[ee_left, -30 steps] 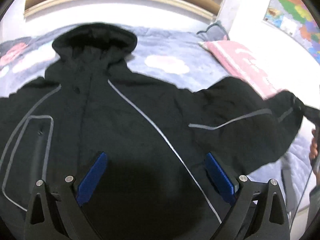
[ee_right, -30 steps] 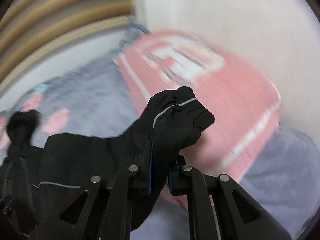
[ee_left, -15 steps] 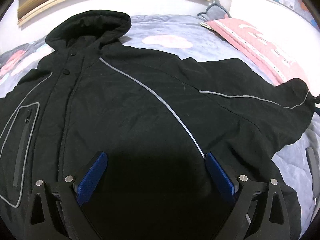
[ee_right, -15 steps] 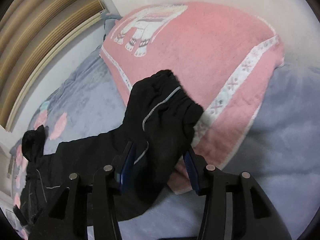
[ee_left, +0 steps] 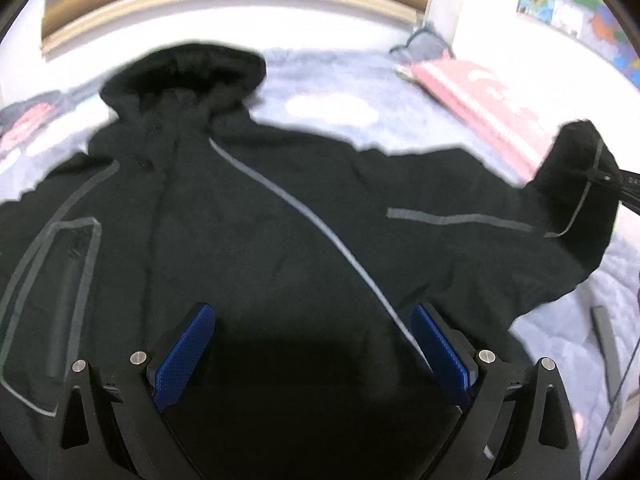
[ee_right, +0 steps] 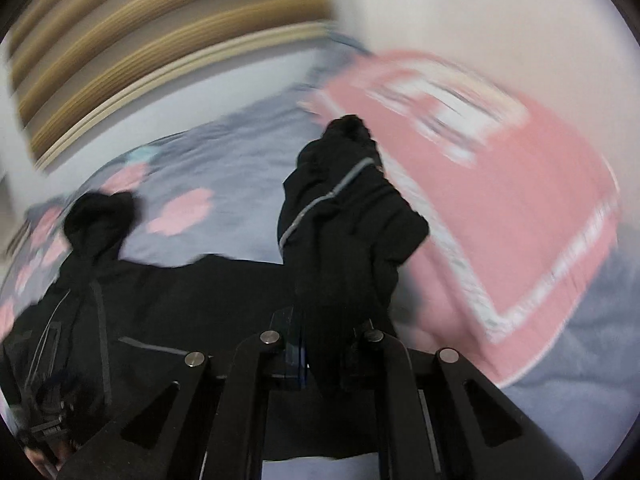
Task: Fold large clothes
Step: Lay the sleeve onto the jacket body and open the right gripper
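A large black hooded jacket (ee_left: 260,232) with grey piping lies front-up on the bed, hood (ee_left: 188,76) toward the far wall. My left gripper (ee_left: 312,344) is open and hovers over the jacket's lower body, holding nothing. My right gripper (ee_right: 328,352) is shut on the cuff of the jacket's sleeve (ee_right: 340,224) and holds it lifted off the bed. The lifted sleeve end also shows in the left wrist view (ee_left: 576,176), at the far right. Both views are motion-blurred.
The bed has a grey-blue blanket (ee_left: 332,92) with pink cloud shapes. A pink pillow (ee_right: 500,208) lies at the right, by the white wall. A window with blinds (ee_right: 160,40) runs along the far side. A dark flat object (ee_left: 604,336) lies on the blanket at right.
My right gripper, half open around the cuff half a second ago, has shut on it and lifted the sleeve off the bed. The left gripper stays open over the jacket.
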Motion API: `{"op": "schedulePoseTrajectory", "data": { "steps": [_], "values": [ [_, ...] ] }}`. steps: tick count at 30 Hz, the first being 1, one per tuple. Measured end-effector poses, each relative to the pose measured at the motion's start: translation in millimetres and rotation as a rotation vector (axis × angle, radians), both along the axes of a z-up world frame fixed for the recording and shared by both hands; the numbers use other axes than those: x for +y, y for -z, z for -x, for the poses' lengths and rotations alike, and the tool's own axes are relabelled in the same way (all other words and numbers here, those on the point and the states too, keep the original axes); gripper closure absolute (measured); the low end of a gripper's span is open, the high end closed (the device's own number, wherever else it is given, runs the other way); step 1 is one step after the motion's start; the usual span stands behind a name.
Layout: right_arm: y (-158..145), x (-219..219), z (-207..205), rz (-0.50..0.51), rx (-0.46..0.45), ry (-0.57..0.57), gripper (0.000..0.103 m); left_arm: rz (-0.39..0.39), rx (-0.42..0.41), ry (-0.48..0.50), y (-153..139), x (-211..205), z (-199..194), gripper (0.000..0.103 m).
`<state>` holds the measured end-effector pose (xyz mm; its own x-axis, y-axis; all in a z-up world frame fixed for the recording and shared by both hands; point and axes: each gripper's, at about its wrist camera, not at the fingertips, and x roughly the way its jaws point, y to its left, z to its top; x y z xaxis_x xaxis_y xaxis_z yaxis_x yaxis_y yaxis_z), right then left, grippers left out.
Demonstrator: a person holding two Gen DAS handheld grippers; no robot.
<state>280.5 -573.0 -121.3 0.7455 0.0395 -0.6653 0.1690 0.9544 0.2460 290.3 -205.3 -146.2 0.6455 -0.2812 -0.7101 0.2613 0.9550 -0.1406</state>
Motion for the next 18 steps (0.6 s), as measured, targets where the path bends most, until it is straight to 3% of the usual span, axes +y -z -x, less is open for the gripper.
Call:
{"op": "schedulePoseTrajectory", "data": {
  "steps": [5, 9, 13, 16, 18],
  "values": [
    [-33, 94, -9, 0.110, -0.052, -0.117, 0.089, 0.030, -0.078, -0.037, -46, 33, 12, 0.004],
    [-44, 172, -14, 0.119, -0.102, -0.232, 0.089, 0.063, -0.103, -0.089, -66, 67, 19, 0.004],
    [-23, 246, -33, 0.152, -0.053, -0.334, 0.088, 0.076, -0.109, -0.136, -67, 93, 24, 0.004],
    [11, 293, -50, 0.185, 0.030, -0.377, 0.078, 0.050, -0.117, -0.223, -62, 113, 27, 0.004],
    [39, 312, -63, 0.231, 0.086, -0.391, 0.074, 0.050, -0.103, -0.229, -57, 121, 25, 0.004]
  ]
}}
